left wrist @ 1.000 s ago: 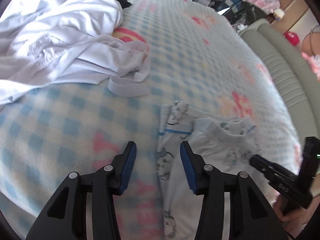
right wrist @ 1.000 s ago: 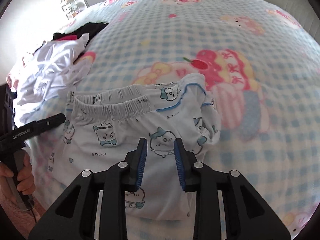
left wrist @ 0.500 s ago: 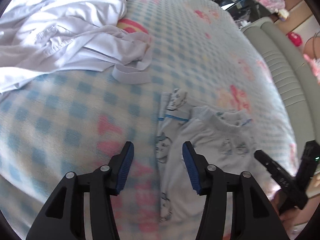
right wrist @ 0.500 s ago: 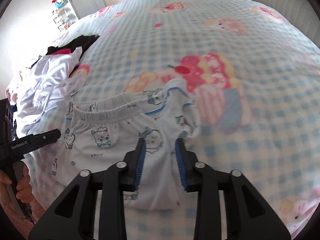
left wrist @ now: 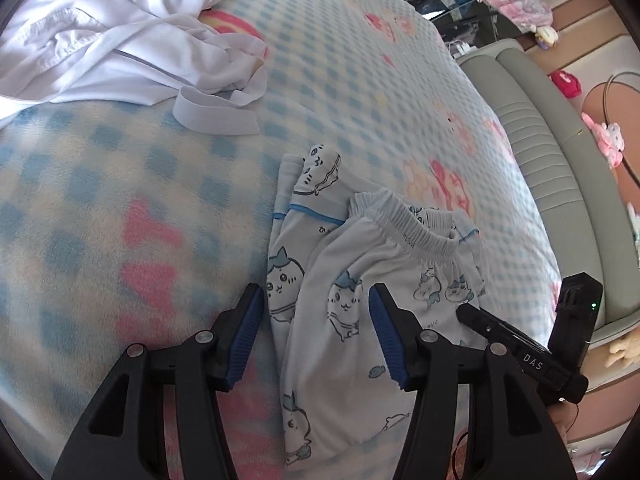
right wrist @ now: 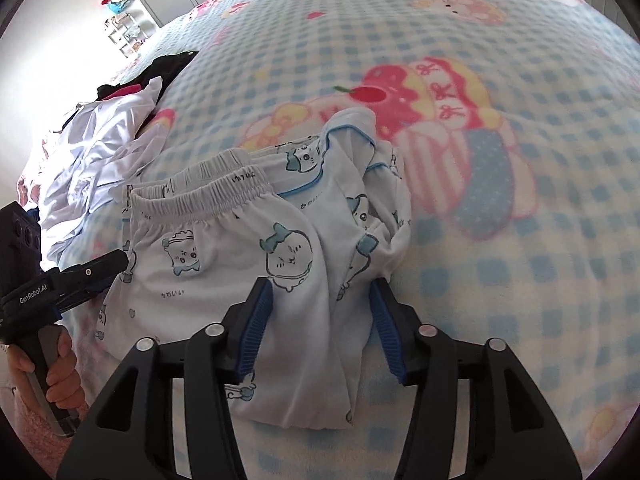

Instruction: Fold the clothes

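Note:
White cartoon-print shorts (left wrist: 344,280) with blue trim and an elastic waistband lie folded on the checked blanket (left wrist: 120,220). My left gripper (left wrist: 316,300) hovers over their left edge, open, with the cloth below its blue pads and not pinched. In the right wrist view the shorts (right wrist: 224,248) fill the middle. My right gripper (right wrist: 320,292) straddles their bunched right part and its jaws are opening, the pads clear of the cloth. Each gripper shows in the other's view: the right one (left wrist: 520,352) and the left one (right wrist: 80,276), held by a hand (right wrist: 60,376).
A rumpled pile of white clothes (left wrist: 100,40) lies at the far left, also in the right wrist view (right wrist: 92,152), with a black garment (right wrist: 172,64) behind it. A padded grey-green bed edge (left wrist: 560,160) runs along the right. The blanket (right wrist: 520,280) stretches beyond the shorts.
The right gripper's jaws have spread wide apart over the shorts and it has come closer to them. The left jaws widened a little, and its view tipped down toward the shorts.

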`<state>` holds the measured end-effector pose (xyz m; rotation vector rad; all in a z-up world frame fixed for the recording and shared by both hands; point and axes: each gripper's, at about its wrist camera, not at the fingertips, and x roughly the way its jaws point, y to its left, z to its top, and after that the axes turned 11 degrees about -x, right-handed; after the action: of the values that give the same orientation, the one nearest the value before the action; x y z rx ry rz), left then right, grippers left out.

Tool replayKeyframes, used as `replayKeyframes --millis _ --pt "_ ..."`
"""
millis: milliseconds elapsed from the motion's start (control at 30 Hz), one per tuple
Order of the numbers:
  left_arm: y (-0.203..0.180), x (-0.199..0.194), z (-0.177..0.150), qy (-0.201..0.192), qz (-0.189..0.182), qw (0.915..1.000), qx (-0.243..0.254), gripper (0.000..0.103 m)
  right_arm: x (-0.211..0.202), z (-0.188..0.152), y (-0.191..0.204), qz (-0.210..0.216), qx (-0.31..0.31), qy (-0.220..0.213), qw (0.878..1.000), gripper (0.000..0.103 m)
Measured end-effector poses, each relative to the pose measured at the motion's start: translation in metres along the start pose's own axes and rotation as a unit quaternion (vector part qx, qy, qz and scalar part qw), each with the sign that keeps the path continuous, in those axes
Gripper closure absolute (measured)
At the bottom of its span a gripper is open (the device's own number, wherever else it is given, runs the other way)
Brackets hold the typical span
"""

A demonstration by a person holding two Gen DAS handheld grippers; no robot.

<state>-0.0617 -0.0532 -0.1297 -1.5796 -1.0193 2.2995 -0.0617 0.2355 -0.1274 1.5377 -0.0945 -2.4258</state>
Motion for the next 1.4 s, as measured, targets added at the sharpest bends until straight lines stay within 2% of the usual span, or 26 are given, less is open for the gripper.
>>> replayKeyframes --millis 67,133,233,333,400,433,467,500,567,633,700,833,900,967,1033,1067,1133,1167,1200,1233,1300,1333,1367,1400 --pt "-0.001 0.005 0.002 0.002 -0.004 1.0 -0.002 0.044 0.005 0.001 -0.002 0.001 0.002 0.005 1.0 0.044" --pt "-0.002 0.01 0.003 0.003 -0.007 1.0 -0.004 0.037 0.009 0.001 -0.004 0.005 0.009 0.004 1.0 0.042" --pt "-0.005 0.016 -0.001 0.003 -0.005 1.0 0.002 0.036 0.014 0.0 -0.012 0.017 0.032 0.007 0.999 0.041" --pt "-0.009 0.015 -0.006 0.005 -0.014 0.9997 0.017 0.038 0.014 -0.001 -0.018 0.026 0.049 0.0 0.998 0.041" --pt "-0.01 0.016 -0.007 0.016 -0.04 0.9989 0.018 0.049 0.014 -0.002 -0.019 0.033 0.05 -0.001 0.998 0.041" --pt "-0.01 0.017 -0.007 0.022 -0.054 0.9981 0.018 0.052 0.014 -0.001 -0.018 0.04 0.048 -0.001 0.998 0.043" --pt "-0.009 0.017 -0.006 0.031 -0.079 0.9963 0.015 0.057 0.012 0.0 -0.017 0.056 0.044 -0.002 0.997 0.051" --pt "-0.008 0.016 -0.004 0.039 -0.105 0.9936 0.01 0.059 0.009 0.001 -0.015 0.07 0.04 -0.006 0.997 0.063" --pt "-0.005 0.015 0.0 0.04 -0.121 0.9918 0.006 0.061 0.0 0.002 -0.015 0.086 0.043 -0.022 0.995 0.064" --pt "0.0 0.02 0.002 0.042 -0.1 0.9942 -0.001 0.063 0.002 0.003 -0.017 0.088 0.047 -0.017 0.995 0.065" --pt "0.003 0.028 0.004 0.047 -0.072 0.9962 -0.005 0.063 0.015 0.004 -0.022 0.072 0.053 0.006 0.996 0.065" --pt "0.0 0.033 0.002 0.05 -0.044 0.9978 0.003 0.063 0.032 0.002 -0.029 0.092 0.072 0.013 0.993 0.054" --pt "-0.002 0.037 0.004 0.057 -0.031 0.9979 0.008 0.062 0.035 0.003 -0.027 0.096 0.071 0.009 0.993 0.054" --pt "-0.001 0.034 0.008 0.061 -0.032 0.9976 0.006 0.065 0.03 0.005 -0.021 0.091 0.053 0.003 0.994 0.065" --pt "-0.004 0.026 0.011 0.051 -0.032 0.9981 0.01 0.078 0.02 0.005 -0.021 0.1 0.056 -0.014 0.993 0.081" --pt "-0.004 0.02 0.011 0.039 -0.026 0.9988 0.015 0.083 0.015 0.005 -0.02 0.104 0.057 -0.023 0.993 0.084" --pt "-0.004 0.008 0.013 0.015 -0.014 0.9995 0.026 0.083 0.006 0.005 -0.02 0.11 0.06 -0.038 0.991 0.086" --pt "-0.003 0.002 0.013 0.003 0.008 0.9995 0.032 0.083 0.005 0.005 -0.021 0.107 0.063 -0.039 0.992 0.086" --pt "-0.001 -0.003 0.013 -0.014 0.054 0.9976 0.041 0.085 0.004 0.005 -0.021 0.1 0.063 -0.038 0.992 0.086" --pt "0.002 -0.008 0.014 -0.023 0.079 0.9955 0.047 0.085 0.005 0.005 -0.02 0.084 0.057 -0.03 0.994 0.086" --pt "0.008 -0.019 0.016 -0.027 0.085 0.9946 0.053 0.087 0.009 0.006 -0.02 0.077 0.056 -0.022 0.995 0.085" --pt "0.013 -0.024 0.017 -0.018 0.063 0.9969 0.045 0.084 0.01 0.006 -0.02 0.081 0.06 -0.02 0.995 0.083" --pt "0.017 -0.026 0.018 -0.005 0.026 0.9992 0.03 0.078 0.01 0.005 -0.021 0.091 0.065 -0.018 0.994 0.081" --pt "0.02 -0.027 0.017 0.005 -0.006 0.9998 0.016 0.064 0.01 0.005 -0.023 0.102 0.066 -0.017 0.992 0.073"
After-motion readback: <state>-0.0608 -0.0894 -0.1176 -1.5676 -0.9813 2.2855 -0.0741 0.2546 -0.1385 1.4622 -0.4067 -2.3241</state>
